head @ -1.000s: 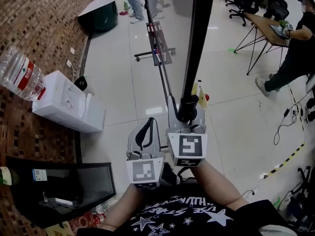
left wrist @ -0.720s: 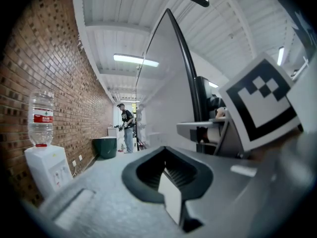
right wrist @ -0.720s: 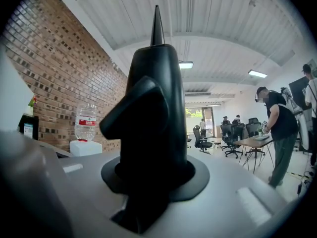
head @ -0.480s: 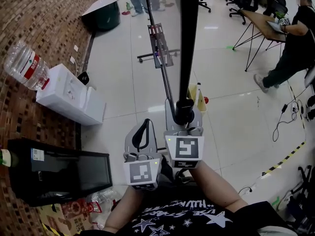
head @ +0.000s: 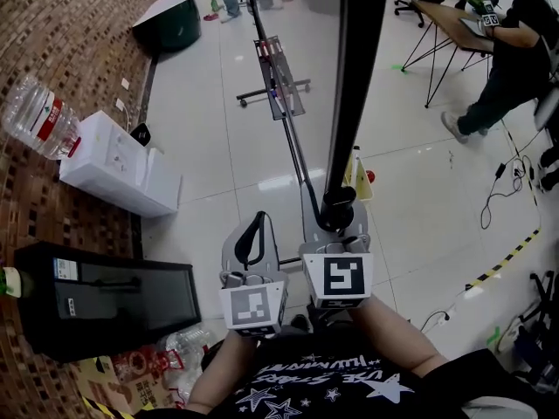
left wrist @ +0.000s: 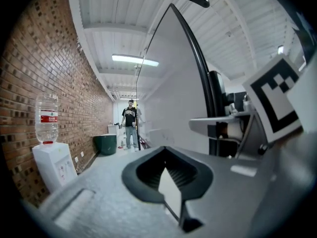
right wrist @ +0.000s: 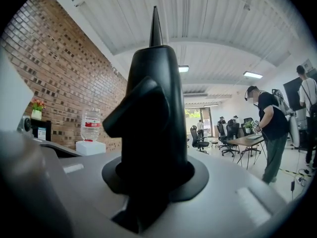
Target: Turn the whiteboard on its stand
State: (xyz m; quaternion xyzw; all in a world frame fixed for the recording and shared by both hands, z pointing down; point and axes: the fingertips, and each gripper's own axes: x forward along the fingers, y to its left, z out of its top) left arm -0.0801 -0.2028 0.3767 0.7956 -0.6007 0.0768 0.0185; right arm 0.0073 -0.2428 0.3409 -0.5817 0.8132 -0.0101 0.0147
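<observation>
- Whiteboard (head: 354, 77): upright on its stand (head: 278, 85), edge-on before the person. It is probably rigid, broad and pivot-balanced, so best taken at its black edge.
- Right gripper (head: 337, 219): jaws closing on that edge.
- Left gripper (head: 254, 238): jaws pressed together, empty, just beside.

Two claws (head: 254, 234) (head: 338, 215), one whiteboard (head: 354, 85), one water dispenser (head: 118, 177), one bin (head: 170, 24).

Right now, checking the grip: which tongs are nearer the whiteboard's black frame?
Right. The right tongs are closing around the black frame; the left tongs sit beside it, apart, empty.
</observation>
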